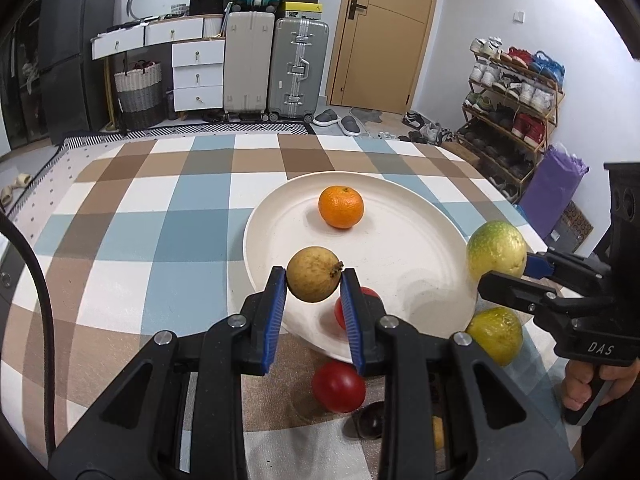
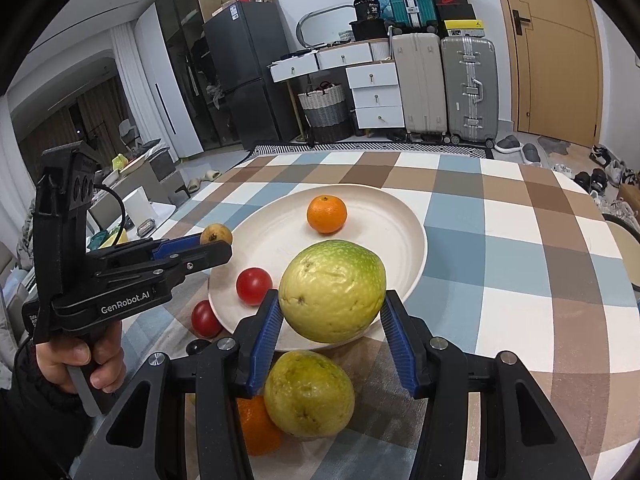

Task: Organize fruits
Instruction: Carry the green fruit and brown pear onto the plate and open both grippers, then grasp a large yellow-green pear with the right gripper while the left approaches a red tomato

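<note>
A white plate lies on the checked tablecloth and holds an orange and a red tomato. My left gripper is shut on a small brown-yellow fruit, held above the plate's near rim. My right gripper is shut on a green-yellow guava, held above the plate's right edge. A second guava, a second tomato and another orange lie on the cloth near the plate.
A small dark round object lies on the cloth near the loose tomato. Beyond the table stand suitcases, a drawer unit, a wicker basket, a shoe rack and a door.
</note>
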